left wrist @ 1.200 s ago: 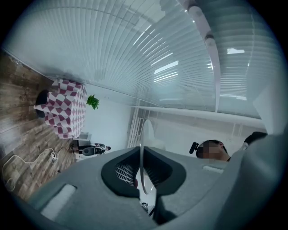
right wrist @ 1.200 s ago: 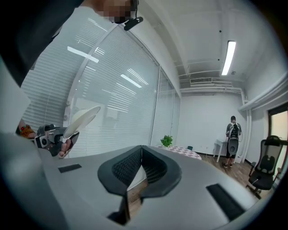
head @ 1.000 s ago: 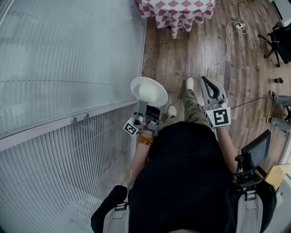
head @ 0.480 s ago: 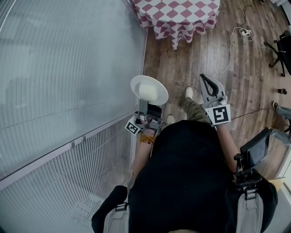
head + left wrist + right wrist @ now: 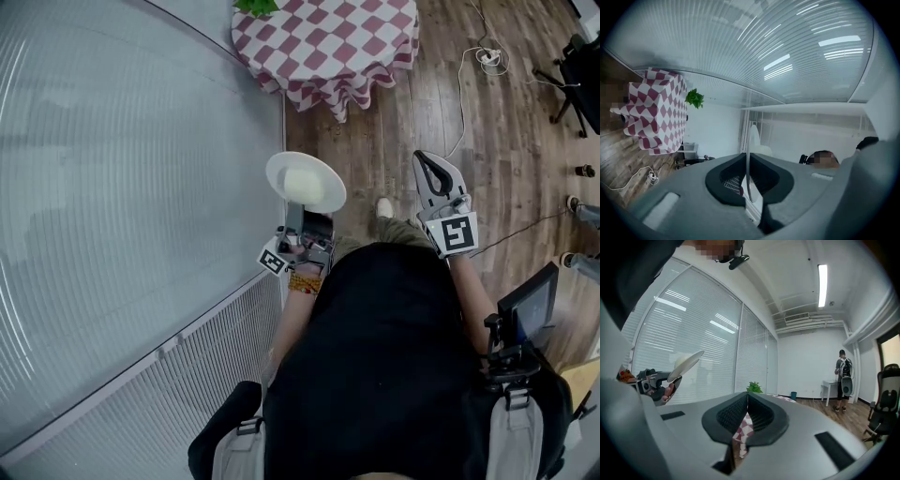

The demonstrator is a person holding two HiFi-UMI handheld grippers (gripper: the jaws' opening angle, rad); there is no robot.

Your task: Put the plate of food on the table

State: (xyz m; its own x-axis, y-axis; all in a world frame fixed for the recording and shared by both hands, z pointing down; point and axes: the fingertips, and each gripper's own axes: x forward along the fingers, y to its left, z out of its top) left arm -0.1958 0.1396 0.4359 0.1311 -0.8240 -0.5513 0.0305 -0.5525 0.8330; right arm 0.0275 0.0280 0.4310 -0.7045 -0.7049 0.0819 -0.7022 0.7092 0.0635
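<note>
- A big glass wall [image 5: 112,187] with thin stripes fills the left side of the head view
- A brown wood floor [image 5: 506,141] fills the right side
- A person [image 5: 375,356] in a black top stands on the floor, close beside the glass wall, with one gripper in each hand
- A table [image 5: 328,47] with a red and white checked cloth stands ahead of the person, also next to the glass wall
- The plate [image 5: 306,183] is white and round with a pale lump of food [image 5: 302,180] on it; it is up in the air over the floor, near the table's closest edge but not on the table
- The left gripper [image 5: 304,216] has its jaws squeezed tight on the plate's closest rim, and its own view shows the thin rim standing between them
- The right gripper [image 5: 433,169] is out over the floor, well apart from the plate; its jaws are pressed together with nothing in them
- A small green plant [image 5: 255,6] sits at the table's far left edge
- A white cable [image 5: 469,66] lies on the floor to the right of the table
</note>
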